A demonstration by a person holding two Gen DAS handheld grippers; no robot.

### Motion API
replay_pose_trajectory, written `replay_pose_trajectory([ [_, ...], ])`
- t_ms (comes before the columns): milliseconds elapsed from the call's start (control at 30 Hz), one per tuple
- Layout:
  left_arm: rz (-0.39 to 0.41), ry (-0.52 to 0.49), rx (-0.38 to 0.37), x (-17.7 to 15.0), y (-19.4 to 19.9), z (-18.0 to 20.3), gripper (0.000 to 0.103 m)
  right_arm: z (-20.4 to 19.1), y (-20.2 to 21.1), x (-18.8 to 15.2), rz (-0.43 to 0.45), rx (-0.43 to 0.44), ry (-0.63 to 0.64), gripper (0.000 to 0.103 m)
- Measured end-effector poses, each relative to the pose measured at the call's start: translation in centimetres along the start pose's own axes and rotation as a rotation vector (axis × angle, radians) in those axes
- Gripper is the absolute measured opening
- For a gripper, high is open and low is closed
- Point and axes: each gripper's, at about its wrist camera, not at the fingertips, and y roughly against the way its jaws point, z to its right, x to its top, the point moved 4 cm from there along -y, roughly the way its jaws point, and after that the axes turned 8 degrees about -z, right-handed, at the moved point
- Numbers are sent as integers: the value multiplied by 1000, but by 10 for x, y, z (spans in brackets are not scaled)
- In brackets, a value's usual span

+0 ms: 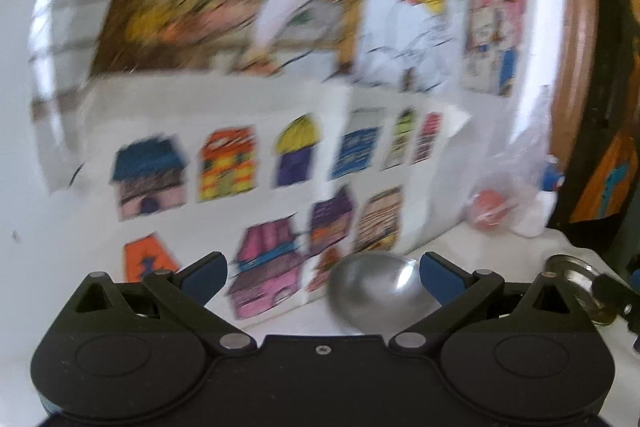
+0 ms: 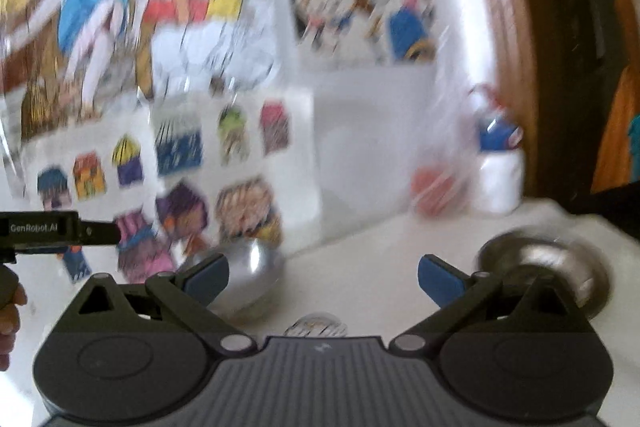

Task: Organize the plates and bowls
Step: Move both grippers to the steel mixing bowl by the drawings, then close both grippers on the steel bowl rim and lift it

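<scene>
Both views are motion-blurred. A shiny steel bowl lies upside down on the white table, just ahead of my left gripper, nearer its right finger. The left gripper is open and empty. The same bowl shows in the right wrist view, behind the left finger of my right gripper, which is open and empty. A second steel bowl or plate sits at the right, behind the right finger; it shows in the left wrist view at the far right. The left gripper's body enters from the left.
A wall covered with coloured children's drawings stands close behind the bowls. A white bottle with a blue cap and a plastic bag holding something red stand at the back right. A brown wooden frame rises on the right.
</scene>
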Motion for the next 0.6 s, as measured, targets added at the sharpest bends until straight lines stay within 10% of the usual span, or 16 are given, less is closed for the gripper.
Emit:
replay_pose_trajectory([
  [600,-188,154,-64,-32,-101,-35,102,11,-122,3,-343,65,-125,103],
])
